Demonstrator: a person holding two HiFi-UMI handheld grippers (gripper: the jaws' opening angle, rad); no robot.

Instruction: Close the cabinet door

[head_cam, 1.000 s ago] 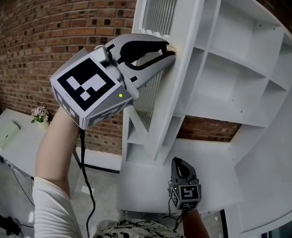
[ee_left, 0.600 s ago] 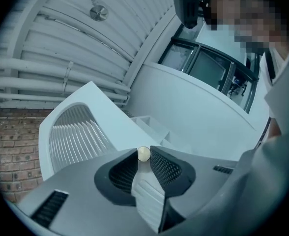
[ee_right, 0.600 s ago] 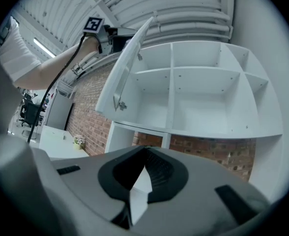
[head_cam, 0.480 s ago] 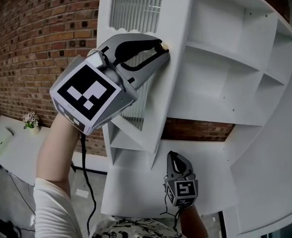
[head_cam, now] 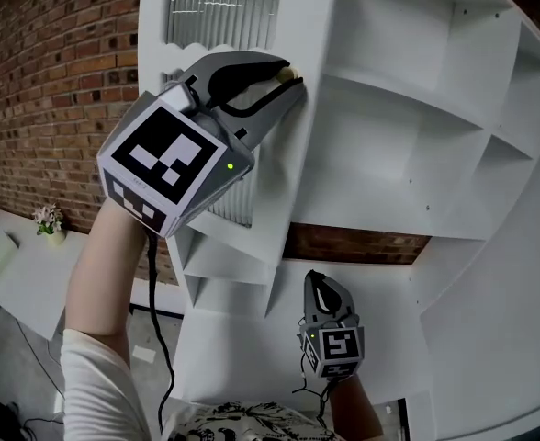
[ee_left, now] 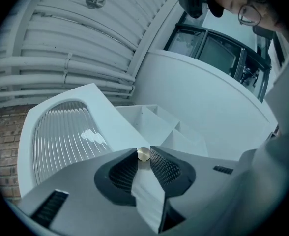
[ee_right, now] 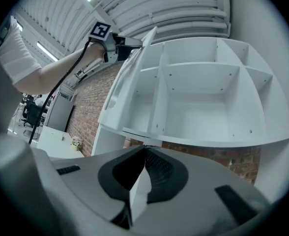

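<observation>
Gripping round brass knob (ee_left: 143, 154) at jaw tips: left gripper (head_cam: 285, 79), raised high, pads clamped on knob from both sides. Knob sits on white frame of cabinet door (head_cam: 293, 182), beside ribbed glass panel (head_cam: 222, 12). Door ajar, standing out at angle from cabinet (head_cam: 408, 154); bare white shelves exposed past its free edge. Right gripper (head_cam: 319, 283) well below left one, under shelves, jaws pressed together, nothing between them. Brick wall (head_cam: 59, 72) behind, left of cabinet.
</observation>
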